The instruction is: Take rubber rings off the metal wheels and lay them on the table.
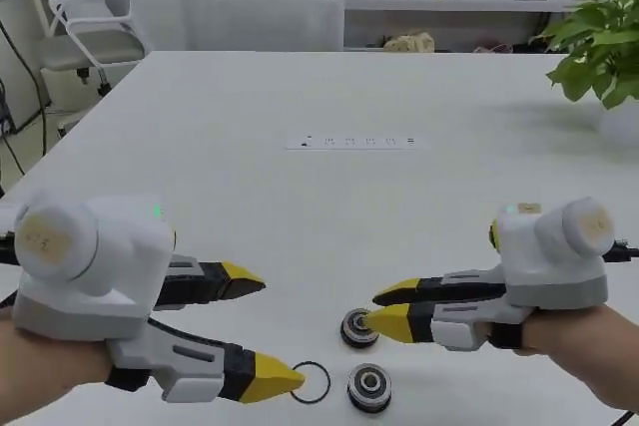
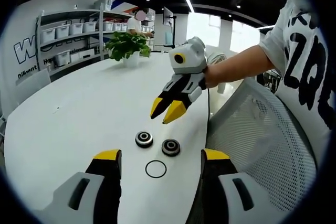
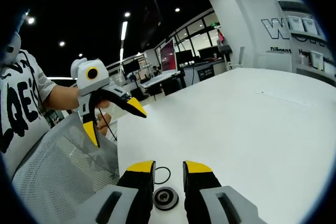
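Two small metal wheels with dark rims lie near the table's front edge: one wheel and a nearer wheel. A loose black rubber ring lies flat on the table beside them. My left gripper hovers wide open, its lower tip just left of the ring. My right gripper is open by a narrow gap with nothing in it, and its tips hang just over the farther wheel.
A white table stretches away, with a flush socket strip in its middle. A potted plant stands at the far right. Chairs stand beyond the far left corner, and a mesh chair is at the near edge.
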The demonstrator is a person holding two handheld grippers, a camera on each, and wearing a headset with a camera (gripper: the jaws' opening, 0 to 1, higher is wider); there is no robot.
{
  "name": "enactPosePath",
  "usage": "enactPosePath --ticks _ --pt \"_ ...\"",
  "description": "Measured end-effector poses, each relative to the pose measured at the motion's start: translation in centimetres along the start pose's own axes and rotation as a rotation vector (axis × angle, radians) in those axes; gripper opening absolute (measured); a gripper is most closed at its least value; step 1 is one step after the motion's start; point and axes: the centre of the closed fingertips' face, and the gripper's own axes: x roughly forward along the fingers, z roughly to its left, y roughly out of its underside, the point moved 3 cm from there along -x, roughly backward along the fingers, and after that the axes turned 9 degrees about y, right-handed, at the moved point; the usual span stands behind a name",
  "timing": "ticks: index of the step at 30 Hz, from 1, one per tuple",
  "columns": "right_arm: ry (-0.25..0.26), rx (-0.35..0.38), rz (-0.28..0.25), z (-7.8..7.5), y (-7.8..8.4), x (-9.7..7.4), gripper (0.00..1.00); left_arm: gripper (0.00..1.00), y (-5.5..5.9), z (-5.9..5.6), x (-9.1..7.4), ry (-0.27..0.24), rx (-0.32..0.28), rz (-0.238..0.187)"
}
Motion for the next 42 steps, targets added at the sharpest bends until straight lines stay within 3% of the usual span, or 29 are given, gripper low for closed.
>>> enactPosePath --ticks 8,19,42 --pt "0.022 0.020 -0.001 -0.6 1.0 -0.8 0.18 0.57 -0.3 0.3 1.2 0.016 0.002 0.006" --pt "0.030 0.028 0.018 -0.6 2.5 -1.1 0.19 0.56 0.1 0.7 2.7 0.042 0.005 0.029" --pt "0.001 -0.054 0.134 0.6 6.5 -0.4 0.21 0.50 1.2 0.3 6.0 0.107 -0.007 0.085"
